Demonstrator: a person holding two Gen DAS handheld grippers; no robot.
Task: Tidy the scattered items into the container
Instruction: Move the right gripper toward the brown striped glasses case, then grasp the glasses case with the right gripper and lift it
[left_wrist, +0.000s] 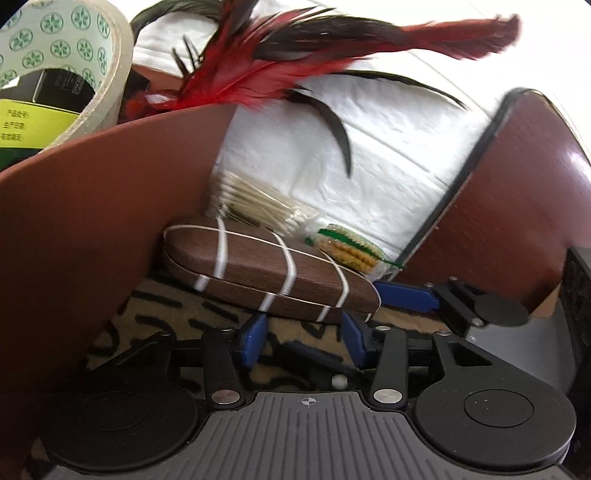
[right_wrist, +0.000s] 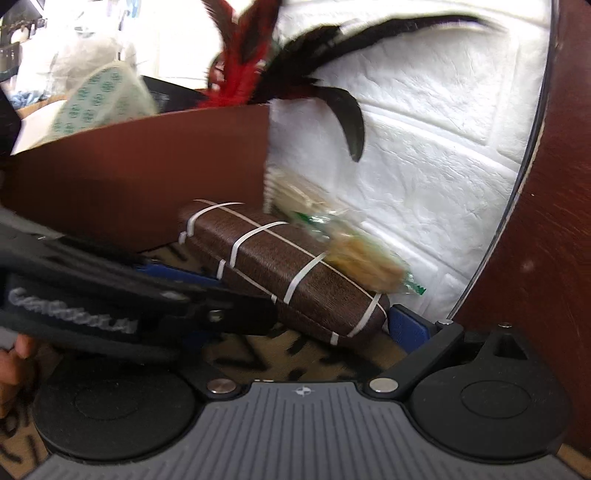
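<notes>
A brown glasses case (left_wrist: 273, 273) bound with white bands lies on a patterned mat beside the brown container (left_wrist: 92, 221). My left gripper (left_wrist: 304, 328) is open, and its blue fingertips meet the case's long near edge with mat showing between them. My right gripper (right_wrist: 303, 332) also looks open. Its right finger (right_wrist: 406, 325) sits by the case's (right_wrist: 280, 266) end, while its left finger is hidden behind the left gripper's body (right_wrist: 110, 295). Behind the case lie a pack of cotton swabs (left_wrist: 255, 206) and a cracker packet (left_wrist: 351, 251).
The container holds a tape roll (left_wrist: 74, 55), a red and black feather toy (left_wrist: 258, 74) and a green-yellow box (left_wrist: 33, 125). A white padded wall (left_wrist: 388, 166) stands behind. A dark red wooden panel (left_wrist: 535, 203) closes the right side. A hand (right_wrist: 11, 365) shows at the left edge.
</notes>
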